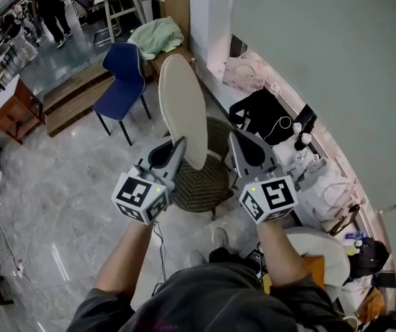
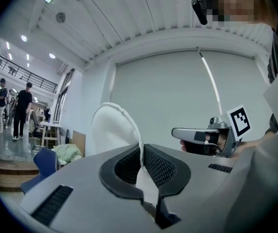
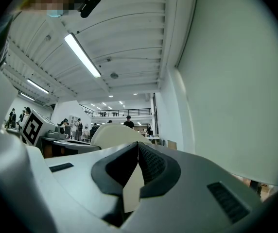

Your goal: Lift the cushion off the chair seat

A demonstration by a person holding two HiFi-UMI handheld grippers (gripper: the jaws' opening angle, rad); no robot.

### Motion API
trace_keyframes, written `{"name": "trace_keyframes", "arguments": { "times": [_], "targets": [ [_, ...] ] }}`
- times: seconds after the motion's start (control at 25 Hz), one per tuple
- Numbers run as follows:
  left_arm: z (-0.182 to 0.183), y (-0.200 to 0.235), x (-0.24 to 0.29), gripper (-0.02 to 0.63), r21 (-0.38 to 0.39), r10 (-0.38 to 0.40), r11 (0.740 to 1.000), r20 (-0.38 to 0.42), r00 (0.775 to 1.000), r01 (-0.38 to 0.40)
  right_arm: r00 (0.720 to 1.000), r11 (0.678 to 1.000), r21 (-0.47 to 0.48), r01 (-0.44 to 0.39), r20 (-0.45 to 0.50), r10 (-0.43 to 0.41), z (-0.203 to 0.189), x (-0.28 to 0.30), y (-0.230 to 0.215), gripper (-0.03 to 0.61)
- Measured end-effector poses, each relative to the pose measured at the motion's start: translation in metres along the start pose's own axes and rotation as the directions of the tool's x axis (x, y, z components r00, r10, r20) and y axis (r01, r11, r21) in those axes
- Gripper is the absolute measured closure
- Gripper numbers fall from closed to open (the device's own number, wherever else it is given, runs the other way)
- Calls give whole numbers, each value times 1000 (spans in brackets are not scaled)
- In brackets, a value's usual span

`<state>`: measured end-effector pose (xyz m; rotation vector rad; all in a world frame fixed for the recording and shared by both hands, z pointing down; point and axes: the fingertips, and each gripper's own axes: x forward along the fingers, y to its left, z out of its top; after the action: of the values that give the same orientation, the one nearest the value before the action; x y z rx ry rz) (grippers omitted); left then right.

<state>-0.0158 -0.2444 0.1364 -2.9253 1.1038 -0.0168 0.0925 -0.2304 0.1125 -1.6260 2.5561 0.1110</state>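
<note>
Cushion [image 1: 183,109]: a pale cream oval pad with a stitched seam round its rim, standing on edge at the centre of the head view. It rises from between the 2 grippers toward the upper middle of the frame. Its lower end hangs over the round woven chair seat [image 1: 201,182] at lower centre, and whether that end touches the weave cannot be told.

The left gripper [image 1: 177,144] grips the cushion's lower left edge. In the left gripper view its jaws [image 2: 141,152] are nearly together, pinching the seamed rim of the cushion [image 2: 112,130], which bulges up and to the left beyond them.

The right gripper [image 1: 236,138] sits to the right of the cushion in the head view. In the right gripper view its jaws [image 3: 138,147] are closed narrow on a thin cream flap, with the cushion's rounded body [image 3: 114,135] showing just beyond, left of centre.
</note>
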Motion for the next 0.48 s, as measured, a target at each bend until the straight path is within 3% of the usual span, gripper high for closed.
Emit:
{"name": "trace_keyframes", "arguments": {
  "times": [0.48],
  "targets": [
    [-5, -7, -1, 592, 13, -1, 1000, -7, 1000, 2, 1000, 1000, -10, 3, -18, -3, -6, -5, 1, 568]
  ]
}}
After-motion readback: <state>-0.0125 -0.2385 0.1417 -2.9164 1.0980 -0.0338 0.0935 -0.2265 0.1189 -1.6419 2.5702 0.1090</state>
